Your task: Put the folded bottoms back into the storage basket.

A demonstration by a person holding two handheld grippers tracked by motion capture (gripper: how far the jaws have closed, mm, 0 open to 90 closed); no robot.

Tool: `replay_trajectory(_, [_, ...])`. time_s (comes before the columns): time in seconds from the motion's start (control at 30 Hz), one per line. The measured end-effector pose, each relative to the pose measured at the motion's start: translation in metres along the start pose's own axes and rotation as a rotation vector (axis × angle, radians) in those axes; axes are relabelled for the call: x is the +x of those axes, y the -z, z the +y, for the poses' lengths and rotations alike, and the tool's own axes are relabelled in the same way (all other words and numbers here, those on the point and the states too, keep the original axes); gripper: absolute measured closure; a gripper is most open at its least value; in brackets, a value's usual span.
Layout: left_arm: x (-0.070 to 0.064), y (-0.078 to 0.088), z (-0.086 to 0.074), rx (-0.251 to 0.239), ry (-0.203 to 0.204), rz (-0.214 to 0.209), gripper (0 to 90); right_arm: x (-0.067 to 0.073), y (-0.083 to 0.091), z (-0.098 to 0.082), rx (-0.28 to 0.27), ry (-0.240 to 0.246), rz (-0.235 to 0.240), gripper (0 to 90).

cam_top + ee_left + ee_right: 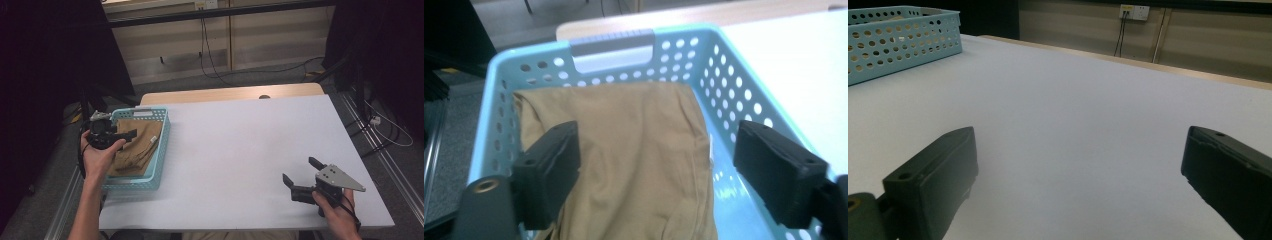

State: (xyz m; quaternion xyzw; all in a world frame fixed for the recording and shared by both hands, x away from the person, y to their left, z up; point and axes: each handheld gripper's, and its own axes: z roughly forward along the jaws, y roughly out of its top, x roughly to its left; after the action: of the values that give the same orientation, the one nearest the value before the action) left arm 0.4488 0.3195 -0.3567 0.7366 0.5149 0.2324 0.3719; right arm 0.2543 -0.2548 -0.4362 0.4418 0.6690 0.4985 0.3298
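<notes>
Cloth (634, 155): folded, tan, inside basket (161, 150) at table's (240, 145) left edge; long axis front to back.
Left gripper (131, 134): released, above cloth.
Right gripper (300, 171): released, near front right corner.
Room: table bare between.

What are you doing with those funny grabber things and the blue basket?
A person holds a gripper in each hand at a white table. The left gripper hovers open over a light blue basket, just above a folded tan cloth lying inside it, with nothing pinched between its jaws. The right gripper waits open and empty at the table's other side, far from the basket.
</notes>
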Motion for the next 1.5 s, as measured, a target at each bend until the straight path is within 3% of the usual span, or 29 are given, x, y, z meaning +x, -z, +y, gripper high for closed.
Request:
replay_trajectory(0.13, [0.002, 0.007, -0.005, -0.055, 0.013, -0.018, 10.7, 0.0, -0.001, 0.0, -0.002, 0.002, 0.001, 1.5])
replay_trajectory(0.23, [0.002, 0.013, -0.011, -0.079, -0.013, -0.058, 4.1, 0.0, -0.001, 0.0, -0.001, 0.002, 0.003, 1.6])
replay_trajectory(0.3, [0.001, 0.017, -0.015, -0.104, 0.0, -0.064, 6.7, -0.001, -0.001, 0.0, 0.0, 0.0, 0.003, 1.6])
replay_trajectory(0.43, [0.001, 0.026, -0.022, -0.143, -0.019, -0.082, 4.5, -0.001, -0.002, 0.0, -0.001, -0.003, 0.005, 1.5])
replay_trajectory(0.5, [-0.001, 0.031, -0.025, -0.164, -0.025, -0.061, 4.3, -0.001, -0.003, 0.0, -0.001, -0.004, 0.006, 1.6])
replay_trajectory(0.6, [-0.006, 0.039, -0.031, -0.171, -0.049, -0.068, 4.5, -0.001, -0.003, 0.0, -0.002, -0.005, 0.008, 1.6])
replay_trajectory(0.73, [-0.011, 0.045, -0.039, -0.169, -0.026, -0.052, 4.9, -0.001, -0.003, 0.0, -0.006, -0.001, 0.008, 1.5])
replay_trajectory(0.83, [-0.017, 0.047, -0.043, -0.175, -0.035, -0.059, 4.9, -0.001, -0.003, 0.0, -0.006, -0.004, 0.005, 1.5])
replay_trajectory(0.97, [-0.027, 0.053, -0.049, -0.219, -0.059, -0.069, 4.9, -0.001, -0.002, 0.0, -0.006, -0.003, 0.0, 1.5])
replay_trajectory(1.07, [-0.034, 0.058, -0.051, -0.233, -0.036, -0.103, 4.9, -0.001, -0.002, 0.0, -0.009, -0.006, -0.006, 1.5])
replay_trajectory(1.27, [-0.044, 0.071, -0.057, -0.269, -0.025, -0.125, 4.9, 0.001, -0.001, 0.001, -0.01, 0.001, -0.007, 1.5])
replay_trajectory(1.33, [-0.047, 0.072, -0.058, -0.258, -0.02, -0.145, 4.8, 0.0, -0.002, 0.001, -0.008, -0.002, -0.01, 1.5])
replay_trajectory(1.5, [-0.053, 0.075, -0.062, -0.256, -0.033, -0.146, 4.8, 0.0, -0.002, 0.001, -0.007, -0.001, -0.01, 1.5])
